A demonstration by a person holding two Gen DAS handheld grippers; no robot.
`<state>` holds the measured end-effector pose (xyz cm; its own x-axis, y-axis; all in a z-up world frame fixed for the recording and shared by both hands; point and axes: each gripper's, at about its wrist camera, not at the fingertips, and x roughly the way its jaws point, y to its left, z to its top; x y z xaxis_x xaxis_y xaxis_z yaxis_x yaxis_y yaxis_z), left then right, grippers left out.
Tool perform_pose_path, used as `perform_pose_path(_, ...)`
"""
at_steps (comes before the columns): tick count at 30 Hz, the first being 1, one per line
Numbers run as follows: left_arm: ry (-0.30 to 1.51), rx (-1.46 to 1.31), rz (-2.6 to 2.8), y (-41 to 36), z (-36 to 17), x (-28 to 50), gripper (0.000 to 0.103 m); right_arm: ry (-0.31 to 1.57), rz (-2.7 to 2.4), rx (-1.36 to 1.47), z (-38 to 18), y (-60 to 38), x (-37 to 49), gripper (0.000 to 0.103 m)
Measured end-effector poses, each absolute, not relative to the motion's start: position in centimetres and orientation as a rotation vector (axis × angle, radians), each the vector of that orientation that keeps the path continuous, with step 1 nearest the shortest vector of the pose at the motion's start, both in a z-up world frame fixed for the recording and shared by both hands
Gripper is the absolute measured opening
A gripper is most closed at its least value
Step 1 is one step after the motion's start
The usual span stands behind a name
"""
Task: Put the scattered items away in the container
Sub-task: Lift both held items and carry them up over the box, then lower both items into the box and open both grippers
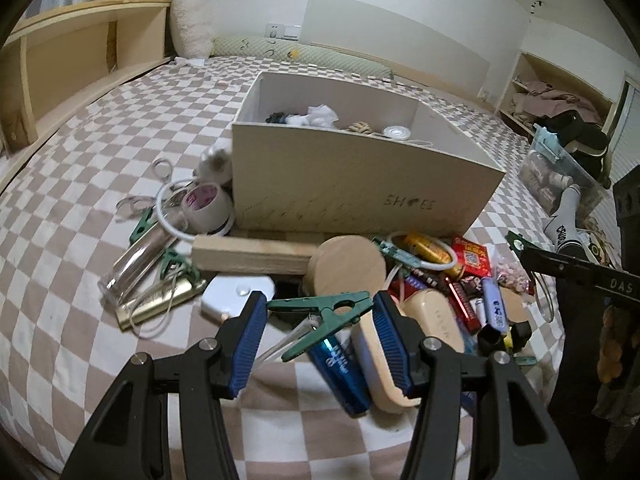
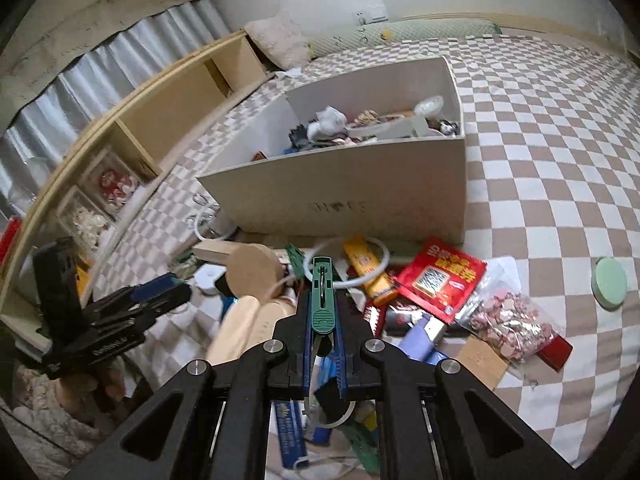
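Left wrist view: my left gripper has its blue fingers apart, framing a green clothes peg that lies between them; I cannot tell whether the pads touch it. Beneath the peg sit a blue tube and a pale wooden brush, on a checked bed. Beyond them lie a wooden mallet, a roll of tape and a clear glass, all heaped against the near wall of the beige box, which stands open on the bed with small things inside.

Right wrist view: my right gripper has its fingers clamped together on a second green peg, which points away towards the box. Only this view shows the red packet, the bag of pink pieces and the green round lid lying well apart to the right, and the left gripper from the side
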<state>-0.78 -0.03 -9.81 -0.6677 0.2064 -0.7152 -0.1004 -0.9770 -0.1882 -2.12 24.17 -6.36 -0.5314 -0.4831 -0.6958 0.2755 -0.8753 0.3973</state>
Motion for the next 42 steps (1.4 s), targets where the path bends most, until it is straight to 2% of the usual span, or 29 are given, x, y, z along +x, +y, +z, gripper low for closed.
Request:
perform_pose_path(27, -0.193, -0.924, 2.774, 0.9, -1.9, -11.1, 0.055, -0.237, -2.422, 0.961, 0.5, 23.2, -11.5, 0.010)
perform_pose_path(42, -0.194, -0.952, 2.747, 2.0, -2.1, -16.7, 0.055, -0.279, -2.435, 0.970, -0.2, 23.6, -17.0, 0.010)
